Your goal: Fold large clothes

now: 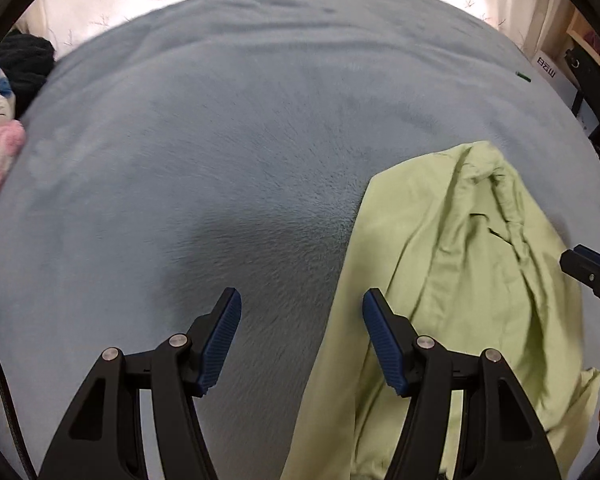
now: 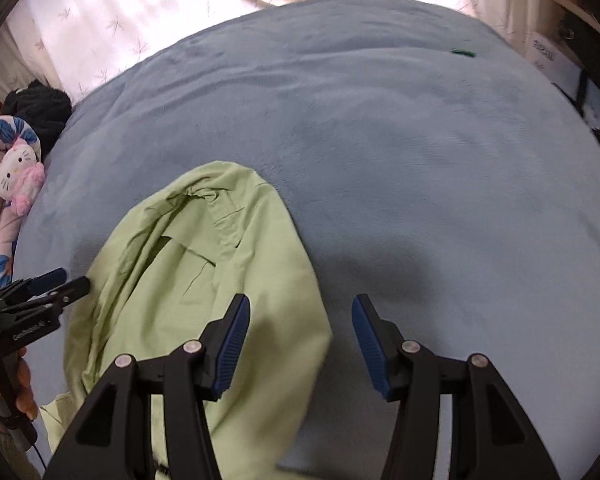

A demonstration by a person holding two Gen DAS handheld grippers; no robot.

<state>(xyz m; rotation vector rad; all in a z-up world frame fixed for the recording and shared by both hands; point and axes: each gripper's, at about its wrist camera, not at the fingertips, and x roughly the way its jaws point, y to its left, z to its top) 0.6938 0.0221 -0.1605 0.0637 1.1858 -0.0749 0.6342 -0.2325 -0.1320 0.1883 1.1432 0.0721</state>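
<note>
Left gripper point(image 1: 302, 312): fingers apart, holding nothing.
Right gripper point(image 2: 300, 316): fingers apart, holding nothing.
Light green shirt point(image 2: 204, 280): crumpled on the grey-blue blanket point(image 2: 420, 160), between both grippers.
Hello Kitty plush point(image 2: 18, 178): far left edge.

Both grippers wide open, nothing pinched.

The left gripper point(image 1: 302, 336) hangs with its blue pads point(image 1: 220, 344) spread far apart, pointing forward and down. Same deal with the right gripper point(image 2: 300, 344): jaws gaping, tilted down. A bare hand point(image 2: 4, 396) grips the left one's handle from below.
</note>
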